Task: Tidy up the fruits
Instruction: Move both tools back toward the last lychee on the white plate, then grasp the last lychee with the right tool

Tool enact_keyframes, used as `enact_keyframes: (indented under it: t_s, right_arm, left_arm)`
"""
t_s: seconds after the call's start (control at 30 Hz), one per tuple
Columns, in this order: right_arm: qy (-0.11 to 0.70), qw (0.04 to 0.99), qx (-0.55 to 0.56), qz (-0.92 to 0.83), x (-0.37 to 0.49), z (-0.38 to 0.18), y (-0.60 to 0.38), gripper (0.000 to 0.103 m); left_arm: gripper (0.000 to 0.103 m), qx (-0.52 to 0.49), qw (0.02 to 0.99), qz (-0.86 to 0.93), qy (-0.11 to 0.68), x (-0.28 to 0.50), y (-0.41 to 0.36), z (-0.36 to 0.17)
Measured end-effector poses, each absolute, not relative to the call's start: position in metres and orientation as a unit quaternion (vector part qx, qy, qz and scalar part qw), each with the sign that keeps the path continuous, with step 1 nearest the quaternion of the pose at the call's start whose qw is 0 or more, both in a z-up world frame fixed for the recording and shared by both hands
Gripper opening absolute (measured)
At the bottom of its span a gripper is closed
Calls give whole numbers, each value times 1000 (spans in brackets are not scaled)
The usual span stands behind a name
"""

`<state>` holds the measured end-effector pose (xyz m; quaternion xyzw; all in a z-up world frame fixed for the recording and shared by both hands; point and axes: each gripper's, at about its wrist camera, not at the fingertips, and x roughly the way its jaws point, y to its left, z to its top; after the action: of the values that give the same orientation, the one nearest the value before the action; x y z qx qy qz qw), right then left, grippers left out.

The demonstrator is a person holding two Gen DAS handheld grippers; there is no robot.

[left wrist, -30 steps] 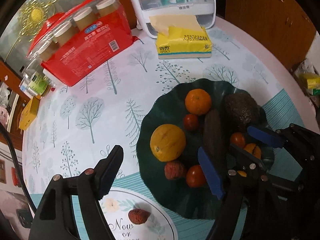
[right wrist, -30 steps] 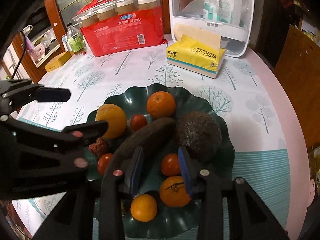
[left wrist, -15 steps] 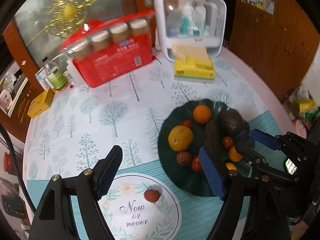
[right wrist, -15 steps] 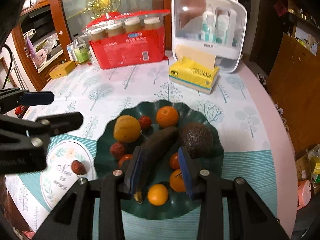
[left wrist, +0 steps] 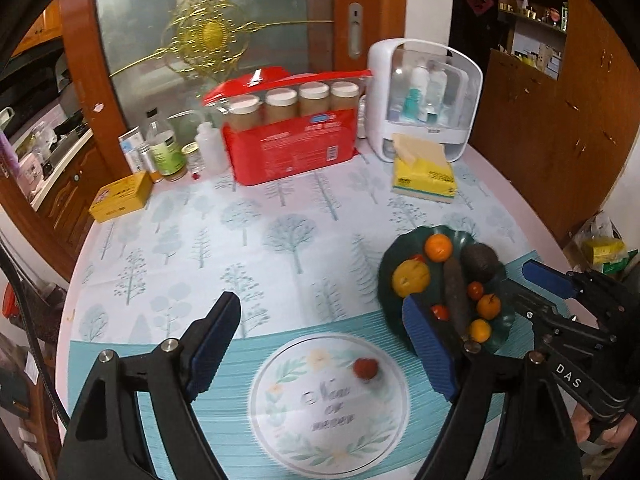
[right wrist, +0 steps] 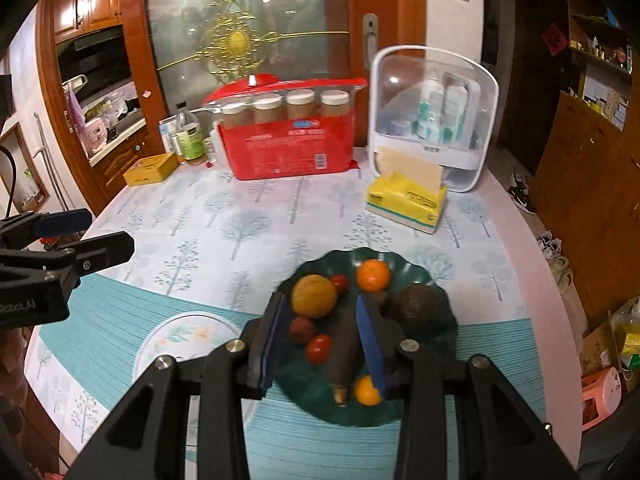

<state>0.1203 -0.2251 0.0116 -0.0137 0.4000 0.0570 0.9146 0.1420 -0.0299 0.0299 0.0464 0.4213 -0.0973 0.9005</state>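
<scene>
Left gripper (left wrist: 320, 344) opening, empty; right gripper (right wrist: 324, 340) narrow, empty — stray red fruit (left wrist: 365, 369) left of green plate (left wrist: 386, 280) risks being overlooked.

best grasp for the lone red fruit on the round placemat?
Take the small red fruit across its middle, from straight above. It is small, roundish and sits alone on the flat placemat, clear of the green plate, so jaws fit on either side.

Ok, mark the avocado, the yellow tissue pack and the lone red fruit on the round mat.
avocado (right wrist: 417, 306): right wrist view, middle of its dark skin.
yellow tissue pack (left wrist: 425, 179): left wrist view, top face of the pack.
lone red fruit (left wrist: 365, 368): left wrist view, centre of the fruit.
</scene>
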Motion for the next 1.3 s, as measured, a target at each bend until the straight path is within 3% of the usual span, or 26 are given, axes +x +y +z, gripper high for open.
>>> enact_keyframes:
  t_s: [0.37, 0.8, 1.3]
  right_arm:
    - [418, 907, 11, 48, 109, -33, -160, 50]
    - [465, 882, 80, -19, 103, -141, -134, 50]
    - [457, 886, 32, -71, 140, -165, -109, 50]
  left_arm:
    - [85, 46, 876, -127, 462, 135, 32, -37]
    - [85, 48, 852, -201, 481, 151, 36, -125]
    - [85, 23, 843, -209, 496, 173, 44, -157]
